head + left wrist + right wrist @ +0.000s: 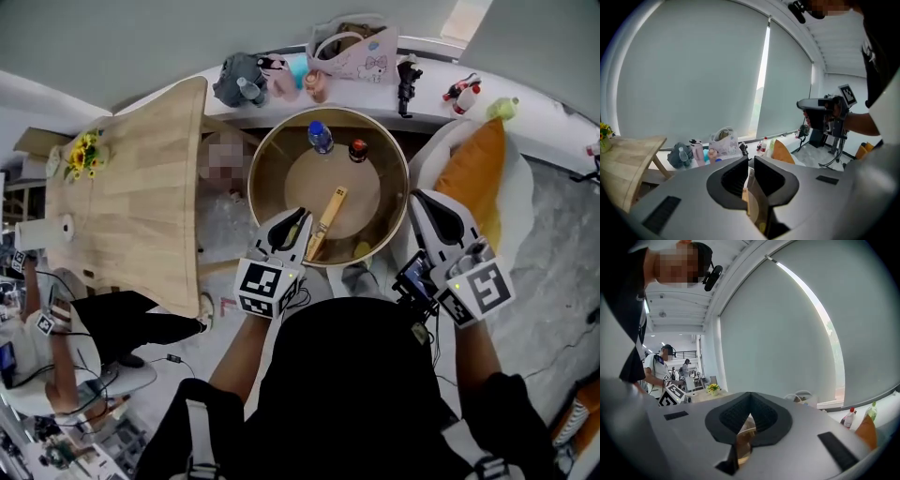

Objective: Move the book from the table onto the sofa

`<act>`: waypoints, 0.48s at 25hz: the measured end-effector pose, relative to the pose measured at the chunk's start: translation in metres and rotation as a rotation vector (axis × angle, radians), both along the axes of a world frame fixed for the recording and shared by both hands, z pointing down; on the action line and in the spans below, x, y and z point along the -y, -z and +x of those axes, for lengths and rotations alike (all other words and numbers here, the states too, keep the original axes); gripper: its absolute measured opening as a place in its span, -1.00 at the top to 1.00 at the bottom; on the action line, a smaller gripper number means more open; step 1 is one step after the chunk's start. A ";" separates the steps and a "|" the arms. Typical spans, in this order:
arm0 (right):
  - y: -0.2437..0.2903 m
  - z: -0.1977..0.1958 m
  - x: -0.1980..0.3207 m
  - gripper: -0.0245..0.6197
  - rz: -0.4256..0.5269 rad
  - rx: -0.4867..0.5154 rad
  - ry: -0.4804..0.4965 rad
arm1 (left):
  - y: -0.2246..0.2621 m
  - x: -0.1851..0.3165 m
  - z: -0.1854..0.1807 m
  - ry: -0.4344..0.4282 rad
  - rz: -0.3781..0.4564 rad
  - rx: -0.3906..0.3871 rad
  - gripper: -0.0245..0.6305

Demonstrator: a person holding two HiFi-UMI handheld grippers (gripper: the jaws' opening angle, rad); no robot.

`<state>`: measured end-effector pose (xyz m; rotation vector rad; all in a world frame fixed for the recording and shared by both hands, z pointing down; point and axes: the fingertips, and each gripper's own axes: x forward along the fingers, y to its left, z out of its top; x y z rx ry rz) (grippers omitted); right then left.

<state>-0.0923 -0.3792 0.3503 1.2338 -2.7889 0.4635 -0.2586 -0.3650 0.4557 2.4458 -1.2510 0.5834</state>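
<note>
Only the head view shows the book [328,222], a slim tan slab on the round brown worktop [281,187], just right of the left gripper [298,217]. That gripper's own view shows ribbed black pads [734,178] parted by a narrow slit, pinching nothing. The right gripper [422,202] hangs beside an orange cushion [473,169]. Its view shows the pad tips pressed together.

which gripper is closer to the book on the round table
Left. The left gripper is right beside the book, at its left edge above the round table. The right gripper is farther off, past the table's right rim by the orange cushion.
</note>
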 end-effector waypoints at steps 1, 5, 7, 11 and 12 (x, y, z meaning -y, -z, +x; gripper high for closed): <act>-0.001 0.004 -0.001 0.90 -0.005 -0.009 -0.011 | -0.012 0.000 0.002 -0.017 -0.021 0.013 0.80; -0.004 0.020 -0.006 0.90 -0.021 -0.042 -0.047 | -0.057 -0.001 0.012 -0.073 -0.090 0.090 0.57; -0.005 0.027 -0.009 0.90 -0.024 -0.060 -0.064 | -0.084 -0.003 0.016 -0.097 -0.134 0.128 0.49; -0.011 0.033 -0.013 0.90 -0.043 -0.087 -0.096 | -0.139 -0.007 0.013 -0.129 -0.248 0.205 0.38; -0.012 0.034 -0.014 0.90 -0.048 -0.089 -0.099 | -0.151 -0.008 0.011 -0.128 -0.273 0.219 0.34</act>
